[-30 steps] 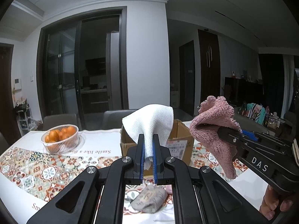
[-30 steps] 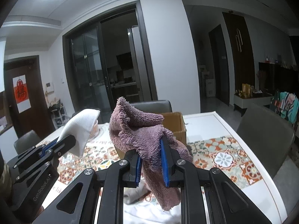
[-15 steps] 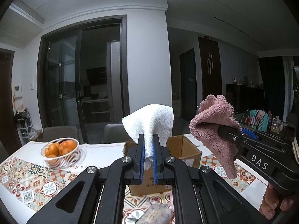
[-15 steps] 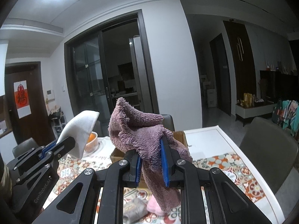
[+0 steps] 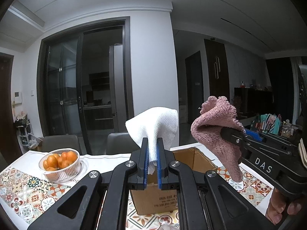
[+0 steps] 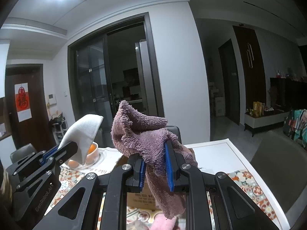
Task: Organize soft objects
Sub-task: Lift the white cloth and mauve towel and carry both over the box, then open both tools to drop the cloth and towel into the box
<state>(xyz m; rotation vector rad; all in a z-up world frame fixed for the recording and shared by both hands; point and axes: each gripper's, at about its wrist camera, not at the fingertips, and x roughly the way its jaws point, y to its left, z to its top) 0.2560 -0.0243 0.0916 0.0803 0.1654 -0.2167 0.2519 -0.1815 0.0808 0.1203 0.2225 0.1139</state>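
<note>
Above cardboard box (image 5: 193,160): fluffy pink towel (image 5: 216,126).

White waffle-weave cloth (image 5: 153,126) pinched in left claw (image 5: 152,164), bunched, fanning up above the tips. Pink fluffy towel (image 6: 145,140) pinched in right claw (image 6: 156,169), crumpled top, tail hanging below. Open cardboard box (image 5: 191,159) sits just beyond and beneath both claws.

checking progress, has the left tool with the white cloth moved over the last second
Yes. The left tool, shut on the white cloth, has risen and tilted up: the cardboard box and fruit basket sit lower in its view than before.
</note>
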